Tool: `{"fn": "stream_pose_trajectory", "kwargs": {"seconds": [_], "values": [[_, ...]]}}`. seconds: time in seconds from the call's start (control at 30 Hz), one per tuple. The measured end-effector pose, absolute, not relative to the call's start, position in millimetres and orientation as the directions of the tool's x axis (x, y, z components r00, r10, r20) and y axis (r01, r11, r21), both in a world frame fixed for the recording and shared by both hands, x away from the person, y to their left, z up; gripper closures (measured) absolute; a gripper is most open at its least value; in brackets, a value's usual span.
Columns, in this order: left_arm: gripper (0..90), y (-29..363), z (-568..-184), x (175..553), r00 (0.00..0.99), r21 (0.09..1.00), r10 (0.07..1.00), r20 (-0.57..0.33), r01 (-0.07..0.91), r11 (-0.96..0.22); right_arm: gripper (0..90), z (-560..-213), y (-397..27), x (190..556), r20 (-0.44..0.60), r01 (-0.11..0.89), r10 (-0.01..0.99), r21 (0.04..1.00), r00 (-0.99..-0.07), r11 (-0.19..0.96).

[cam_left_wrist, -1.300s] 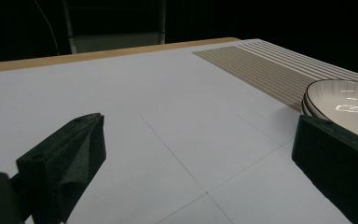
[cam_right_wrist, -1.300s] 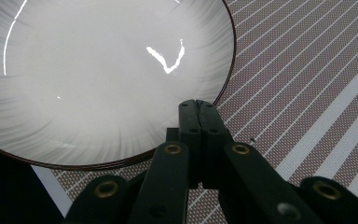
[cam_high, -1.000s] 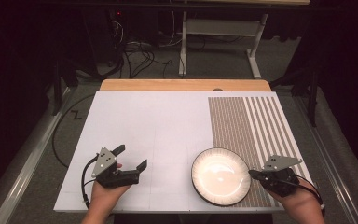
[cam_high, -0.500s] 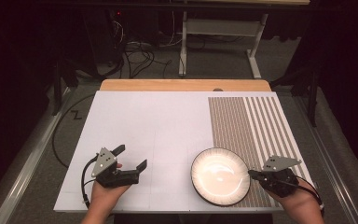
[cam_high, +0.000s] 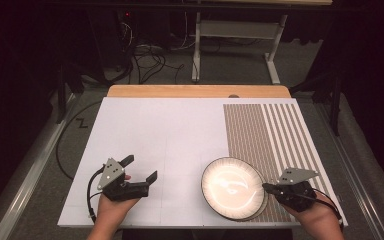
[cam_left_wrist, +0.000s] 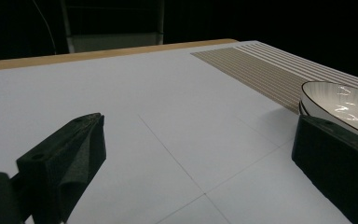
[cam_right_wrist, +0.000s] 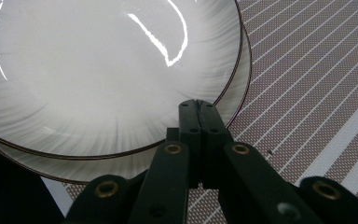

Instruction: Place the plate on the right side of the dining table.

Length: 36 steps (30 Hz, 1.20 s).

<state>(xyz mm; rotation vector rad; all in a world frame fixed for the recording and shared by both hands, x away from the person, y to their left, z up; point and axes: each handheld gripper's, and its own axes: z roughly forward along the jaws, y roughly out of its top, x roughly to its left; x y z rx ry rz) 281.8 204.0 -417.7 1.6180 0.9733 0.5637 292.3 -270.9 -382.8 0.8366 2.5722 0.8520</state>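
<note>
Near the front right of the counter (cam_high: 180, 130), two stacked plates (cam_high: 232, 187) sit half on the striped mat (cam_high: 270, 135). Right gripper (cam_high: 266, 187) fingers are pressed together at their rim, clamping nothing. Left gripper (cam_high: 140, 168) fingers gape apart, well left of them.

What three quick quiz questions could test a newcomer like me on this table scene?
1. True or false: the left gripper stands open over bare table.
2. The right gripper points at: A) a cup B) stacked plates C) a cable.
3. Fill in: the plates lie partly on the ______ mat.

Key: 1 true. 2 B; its jaws are pressed together at the rim of the plates. 3 striped.
</note>
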Motion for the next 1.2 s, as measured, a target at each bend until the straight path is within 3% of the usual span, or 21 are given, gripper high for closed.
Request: {"fn": "stream_pose_trajectory", "kwargs": {"seconds": [1.2], "values": [[3.6,203.9,-416.0,280.4,0.554,0.957,0.823,-0.126,0.286,-0.046,90.0,-394.5,-242.9,292.4,-0.072,0.406,0.563,0.617,-0.823,0.673]]}}
